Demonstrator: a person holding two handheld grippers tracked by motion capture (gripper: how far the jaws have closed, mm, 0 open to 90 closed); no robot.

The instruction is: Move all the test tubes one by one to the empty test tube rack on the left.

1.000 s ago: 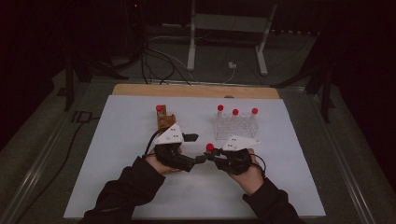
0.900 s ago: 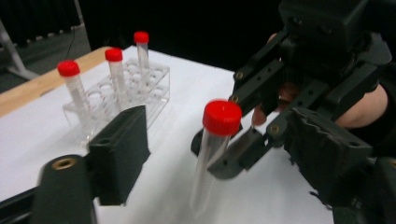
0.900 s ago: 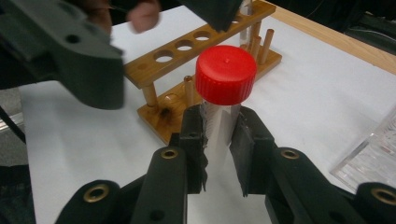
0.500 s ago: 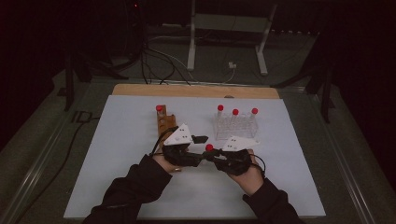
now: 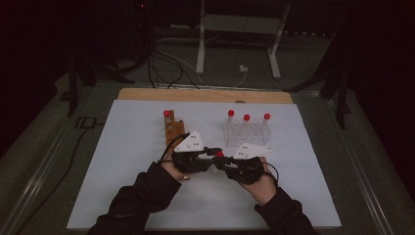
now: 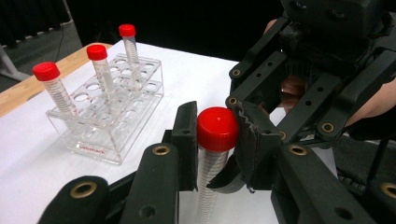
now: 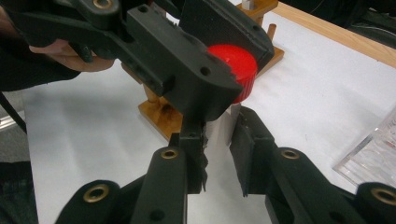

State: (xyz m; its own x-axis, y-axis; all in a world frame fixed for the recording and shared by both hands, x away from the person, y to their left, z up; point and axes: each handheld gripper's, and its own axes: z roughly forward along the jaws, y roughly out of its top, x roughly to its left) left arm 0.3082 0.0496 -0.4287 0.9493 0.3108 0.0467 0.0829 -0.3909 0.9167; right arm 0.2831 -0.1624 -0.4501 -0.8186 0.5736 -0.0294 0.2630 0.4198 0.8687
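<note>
As the left tongs (image 5: 210, 152) have just been closing, their pads now sit clenched on the red cap (image 6: 217, 128) of the tube (image 6: 209, 184). The cap is squeezed between them in the left gripper view.

Right tongs (image 7: 219, 133) are clamped on the tube's clear body, just below the cap, pads pressing both sides. So both tongs grip one tube: left on the cap, right on the body.

Tube location: held up off the bench (image 5: 122, 171), on the person's side of the clear rack (image 5: 244, 136), near that rack's left end and apart from it. Whether the tube's bottom end touches the bench I cannot tell.

Other items:
- The clear rack holds three more red-capped tubes (image 5: 246, 118), upright in its back row.
- A wooden rack (image 5: 172, 129) stands left of the clear rack, with one red-capped tube (image 5: 167, 114) at its far end.

What the change means, as a judgement: the new pinch on the cap sets up a two-handed unscrewing, with the right side bracing the body and the left side turning the lid. The cap looks fully seated, so opening is not yet started. The next move likely calls for a wrist roll on the left while the right holds firm.

Risks: pads slipping on the smooth cap, or the tube spinning inside the right grip.
</note>
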